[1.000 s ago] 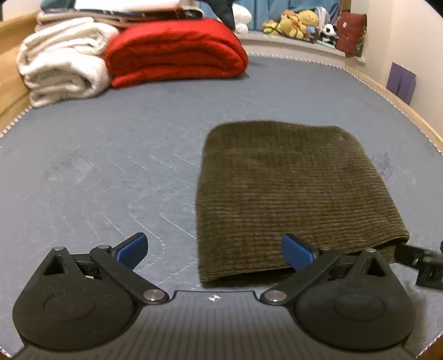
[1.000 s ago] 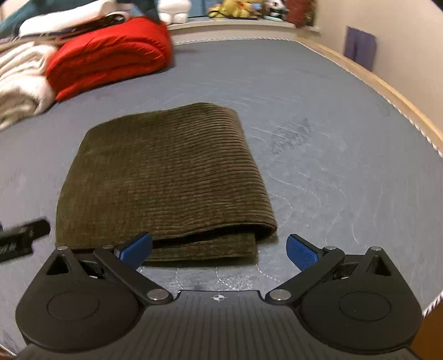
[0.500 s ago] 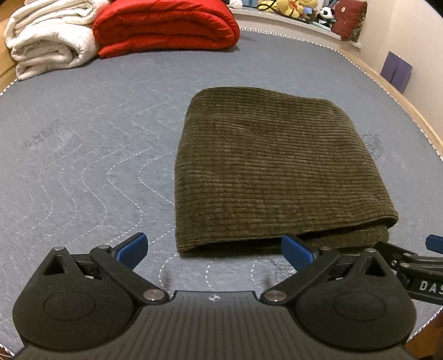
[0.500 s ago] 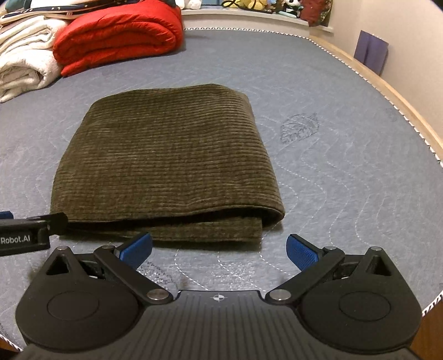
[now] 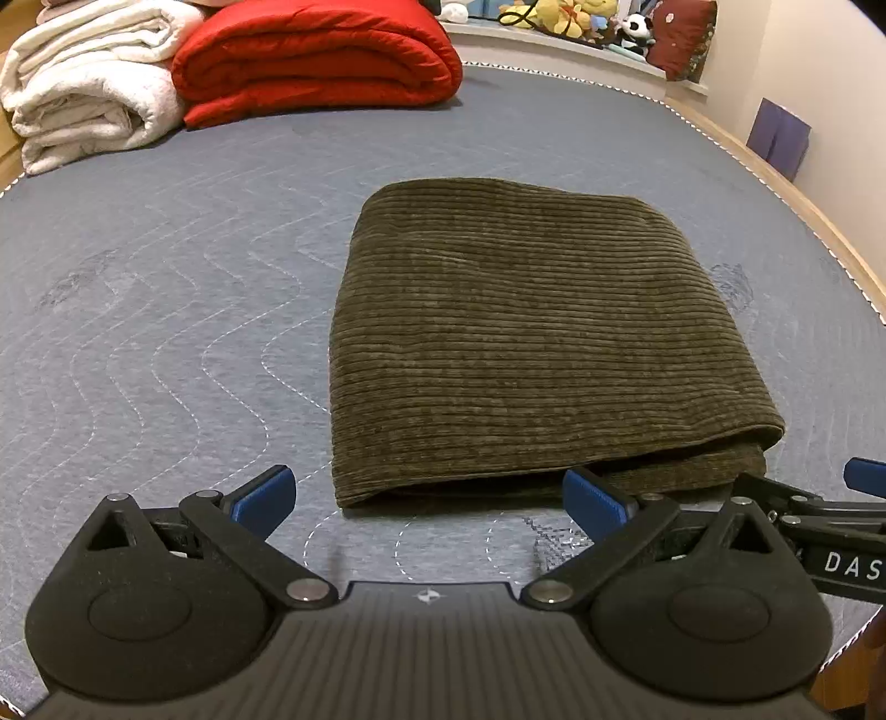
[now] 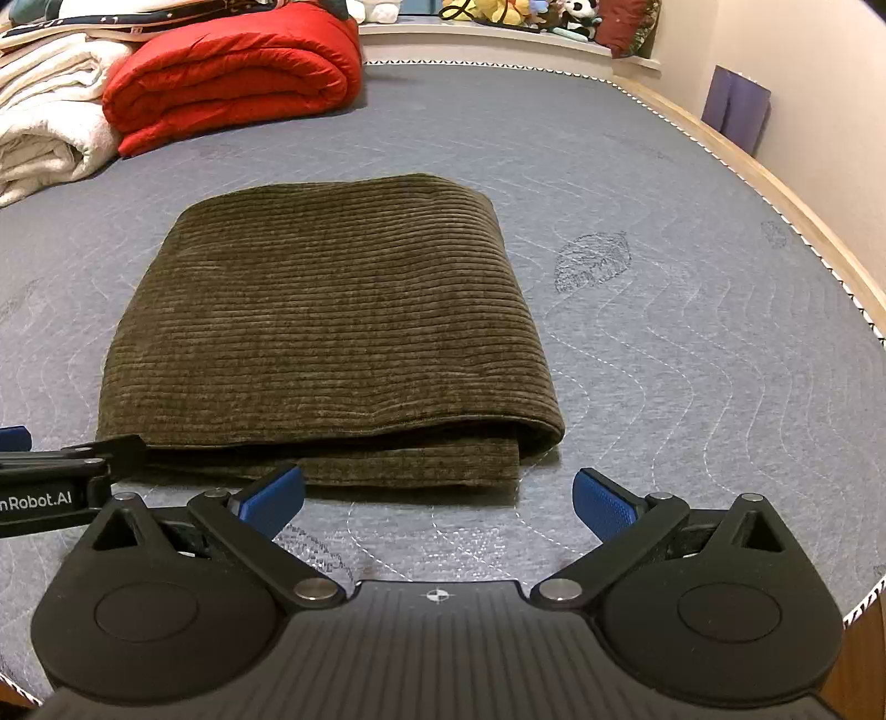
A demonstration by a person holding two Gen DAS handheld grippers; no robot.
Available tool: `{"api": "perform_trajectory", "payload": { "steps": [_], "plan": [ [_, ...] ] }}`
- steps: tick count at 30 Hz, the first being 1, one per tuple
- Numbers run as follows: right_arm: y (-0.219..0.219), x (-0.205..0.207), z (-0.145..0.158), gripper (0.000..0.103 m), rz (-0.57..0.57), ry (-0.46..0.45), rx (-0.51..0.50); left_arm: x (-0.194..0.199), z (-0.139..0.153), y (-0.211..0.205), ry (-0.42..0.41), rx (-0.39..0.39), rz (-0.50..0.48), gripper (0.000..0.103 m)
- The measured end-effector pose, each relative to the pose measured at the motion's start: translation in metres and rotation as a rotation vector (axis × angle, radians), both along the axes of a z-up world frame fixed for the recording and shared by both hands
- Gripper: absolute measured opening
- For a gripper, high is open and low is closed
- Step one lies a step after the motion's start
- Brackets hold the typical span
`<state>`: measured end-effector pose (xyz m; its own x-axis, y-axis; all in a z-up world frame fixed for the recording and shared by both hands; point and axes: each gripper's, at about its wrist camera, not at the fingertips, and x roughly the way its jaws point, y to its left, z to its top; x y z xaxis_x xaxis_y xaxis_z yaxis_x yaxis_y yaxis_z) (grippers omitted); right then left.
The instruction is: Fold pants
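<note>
Left wrist view: left tongs [image 5: 429, 495] spread wide, empty, just short of the near edge of the pants [image 5: 531, 338], which lie folded in a thick olive rectangle on the bed [image 5: 166, 310]; right tongs' tip shows at far right.

Right wrist view: right tongs [image 6: 440, 493] also spread, empty, by the pants' [image 6: 326, 327] near right corner. The fold looks about done, w/ a lower layer poking out in front, so prob. best to nudge that edge flush w/o dragging the top layer.

The folded pants [image 5: 531, 332] lie flat on the mattress [image 5: 166, 310], near its front edge. Just before them hang the left claw [image 5: 429, 495] and the right claw [image 6: 437, 498], side by side, both spread wide and touching nothing. Behind, at the far left, a rolled quilt [image 5: 315, 55] sits beside stacked blankets [image 5: 88, 94]. Stuffed toys [image 5: 576, 16] line the ledge beyond.
</note>
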<state>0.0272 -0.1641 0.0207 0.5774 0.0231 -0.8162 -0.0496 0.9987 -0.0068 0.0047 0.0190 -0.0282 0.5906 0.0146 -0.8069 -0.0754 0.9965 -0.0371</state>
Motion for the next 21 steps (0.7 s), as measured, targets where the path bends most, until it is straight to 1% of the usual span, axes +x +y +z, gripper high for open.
{"api": "perform_trajectory", "payload": {
  "steps": [21],
  "plan": [
    [0.0007,0.0007,-0.0012,0.102,0.004,0.004,-0.001,-0.0001,-0.0010,-0.0061,-0.004,-0.009,-0.027,0.103]
  ]
}}
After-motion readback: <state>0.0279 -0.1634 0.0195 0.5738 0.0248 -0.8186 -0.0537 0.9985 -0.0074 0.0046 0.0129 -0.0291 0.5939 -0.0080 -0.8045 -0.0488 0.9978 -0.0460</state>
